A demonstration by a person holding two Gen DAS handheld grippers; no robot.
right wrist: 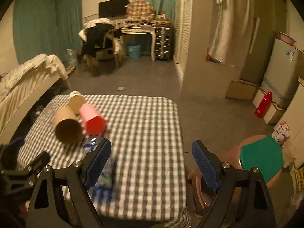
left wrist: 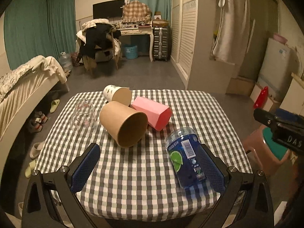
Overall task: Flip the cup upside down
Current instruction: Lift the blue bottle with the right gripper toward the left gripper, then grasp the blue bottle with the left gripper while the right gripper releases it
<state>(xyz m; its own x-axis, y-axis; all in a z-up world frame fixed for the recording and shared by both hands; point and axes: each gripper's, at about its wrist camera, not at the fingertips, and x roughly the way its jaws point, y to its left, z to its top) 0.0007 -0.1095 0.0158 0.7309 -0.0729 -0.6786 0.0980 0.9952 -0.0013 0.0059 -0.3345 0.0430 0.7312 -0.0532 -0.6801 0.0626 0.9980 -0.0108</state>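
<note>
Cups lie on their sides; both grippers gape wide and hold nothing.
Brown cup lies ahead of the left gripper, whose right finger touches the bottle; closing may snag it. Right gripper hangs apart.

The surface is viewed by the left wrist camera from low over its near edge, looking forward between the left gripper fingers toward the far desk. The right wrist camera is set further right and slightly higher, near the surface's right edge, facing the same way. The checked surface, the lying cups and the back of the room are shared.
</note>
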